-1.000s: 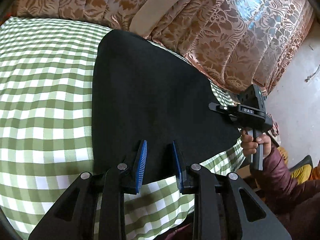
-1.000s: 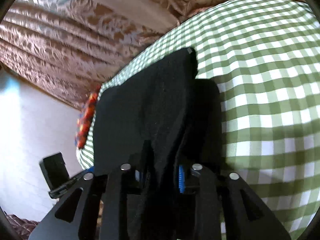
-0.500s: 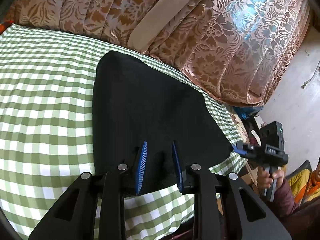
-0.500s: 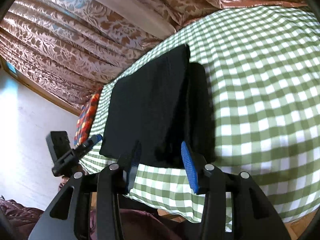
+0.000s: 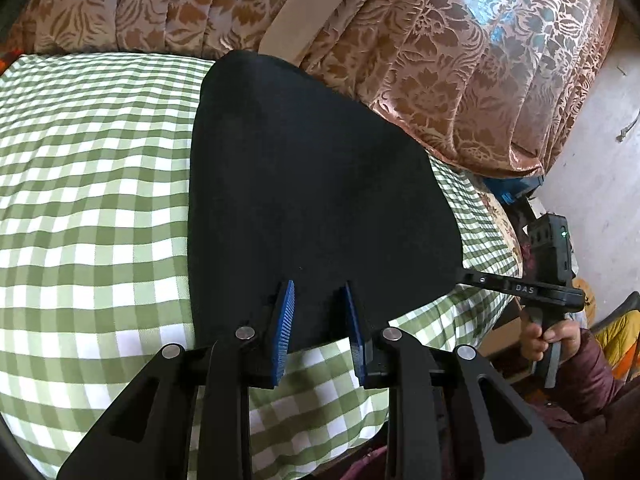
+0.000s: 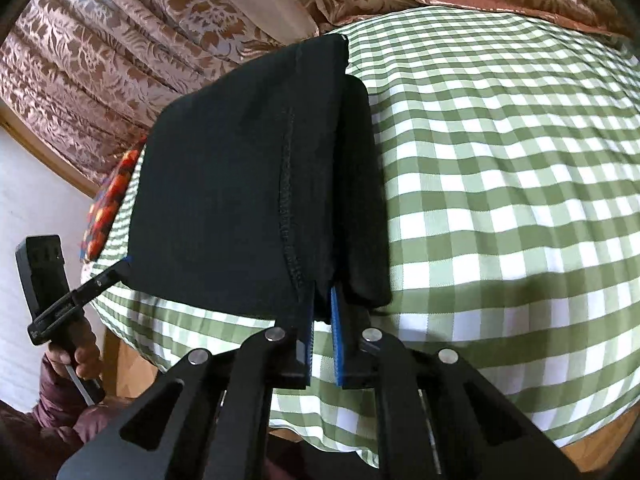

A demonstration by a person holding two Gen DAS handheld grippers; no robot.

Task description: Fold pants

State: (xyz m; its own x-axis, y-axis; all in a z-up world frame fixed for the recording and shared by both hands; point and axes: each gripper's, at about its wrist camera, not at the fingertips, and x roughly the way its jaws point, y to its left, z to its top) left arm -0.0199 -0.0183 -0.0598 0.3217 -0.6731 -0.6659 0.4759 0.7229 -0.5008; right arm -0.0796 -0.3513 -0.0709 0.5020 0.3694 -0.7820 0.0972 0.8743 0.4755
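The black pants (image 5: 312, 184) lie folded flat on the green-and-white checked cloth (image 5: 92, 184). They also show in the right wrist view (image 6: 240, 184), with a stitched seam and a second layer at the right edge. My left gripper (image 5: 318, 300) is open, its blue pads above the near edge of the pants. My right gripper (image 6: 322, 296) has its pads close together at the near edge of the fabric; whether cloth sits between them is unclear. The right gripper (image 5: 464, 274) touches the pants' right corner in the left wrist view. The left gripper (image 6: 124, 266) touches the left corner in the right wrist view.
Brown floral curtains (image 5: 440, 60) hang behind the table. A red patterned cushion (image 6: 116, 188) lies at the table's far left edge in the right wrist view. The table edge (image 5: 504, 264) drops off at the right. Pale floor (image 5: 600, 168) lies beyond.
My right gripper let go of the lifted pants, opened, pulled back, then came in again with pads nearly closed at the near edge. The pants now lie flat. The left gripper stayed open.
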